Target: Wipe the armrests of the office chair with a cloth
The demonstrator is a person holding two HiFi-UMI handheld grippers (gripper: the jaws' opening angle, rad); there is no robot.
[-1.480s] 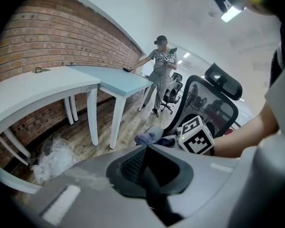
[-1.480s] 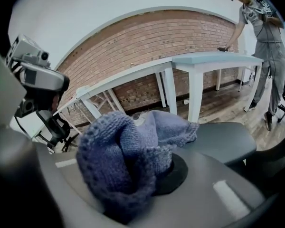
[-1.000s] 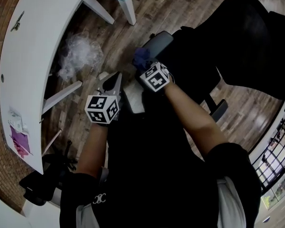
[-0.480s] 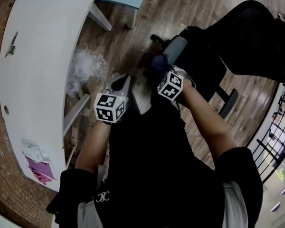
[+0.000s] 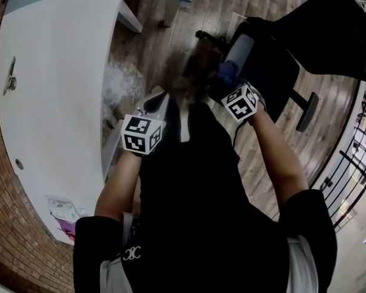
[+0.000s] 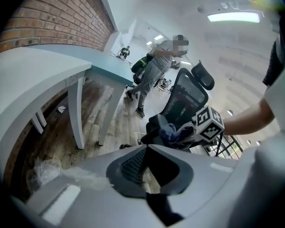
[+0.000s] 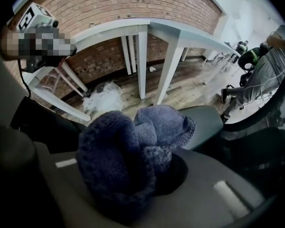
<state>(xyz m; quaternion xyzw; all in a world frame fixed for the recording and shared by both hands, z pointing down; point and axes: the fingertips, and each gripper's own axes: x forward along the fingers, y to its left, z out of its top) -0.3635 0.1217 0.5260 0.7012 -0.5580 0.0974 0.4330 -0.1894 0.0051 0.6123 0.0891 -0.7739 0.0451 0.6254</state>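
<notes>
A black office chair (image 5: 329, 29) stands at the upper right of the head view. Its grey left armrest (image 5: 240, 46) points toward me. My right gripper (image 5: 232, 84) is shut on a bunched blue knitted cloth (image 5: 227, 72) that rests against the near end of that armrest. The right gripper view has the cloth (image 7: 128, 151) filling the jaws, with the armrest pad (image 7: 206, 121) just behind it. My left gripper (image 5: 160, 102) hangs to the left of the chair over the floor, its jaws together on nothing. The left gripper view catches the cloth (image 6: 170, 133) and the chair back (image 6: 187, 94).
A white curved desk (image 5: 55, 72) runs along the left, with white legs (image 6: 76, 113) beneath it. Crumpled clear plastic (image 5: 119, 84) lies on the wooden floor beneath the desk edge. A person (image 6: 156, 65) stands far behind the chair. A black railing (image 5: 354, 157) lines the right side.
The right gripper and cloth have shifted rightward along the armrest. The whole scene has slid in the head view. The left gripper has barely moved.
</notes>
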